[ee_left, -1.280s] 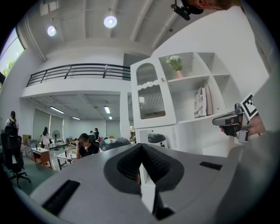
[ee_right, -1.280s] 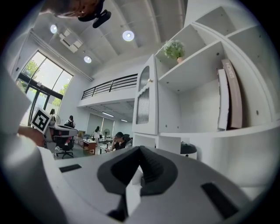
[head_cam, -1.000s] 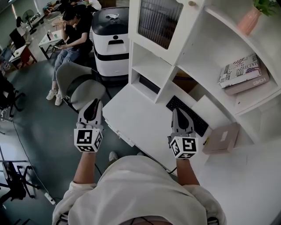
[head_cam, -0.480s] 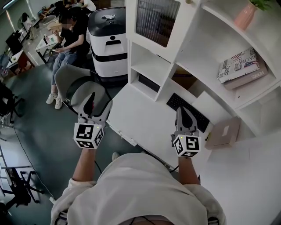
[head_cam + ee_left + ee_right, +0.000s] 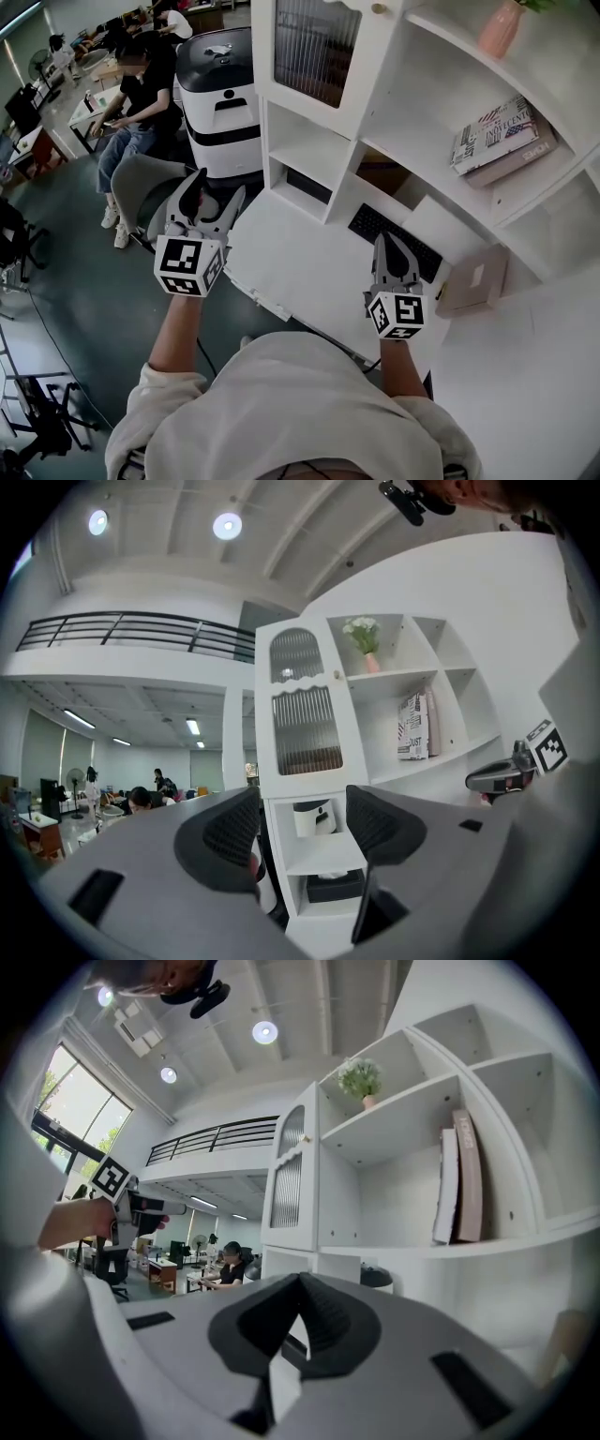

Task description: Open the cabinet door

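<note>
The left gripper (image 5: 302,825) has its dark ribbed fingers (image 5: 232,829) spread wide with only air between them; they have just been opening. The right gripper (image 5: 302,1290) has its fingers pressed together on nothing and hovers over the white table (image 5: 291,267) (it looks like the idle hand for now).

Framed between the left fingers, the tall white cabinet door with ribbed glass panes (image 5: 305,728) lies straight ahead and higher, well apart from the tips. Its long axis is upright. Its small round pale knob (image 5: 337,675) sits on the door's right edge, above the level of the fingers. I judge the coming move to be a reach forward, upward and slightly right to that knob. The right gripper stands closer to the shelf unit, but the open left one seems the one readied.

Under the door are open white cubbies, the lower holding a black box (image 5: 333,885). A black keyboard (image 5: 394,234) lies on the table just ahead of the right gripper. Stacked books (image 5: 502,145) and a pink vase (image 5: 497,28) sit on the shelves to the right.

Left of the cabinet stand a rounded black-and-white machine (image 5: 225,89) and a grey chair (image 5: 141,183), with a seated person (image 5: 141,89) beyond. The table's near corner lies below the left gripper's likely path; nothing shows in the air between.
</note>
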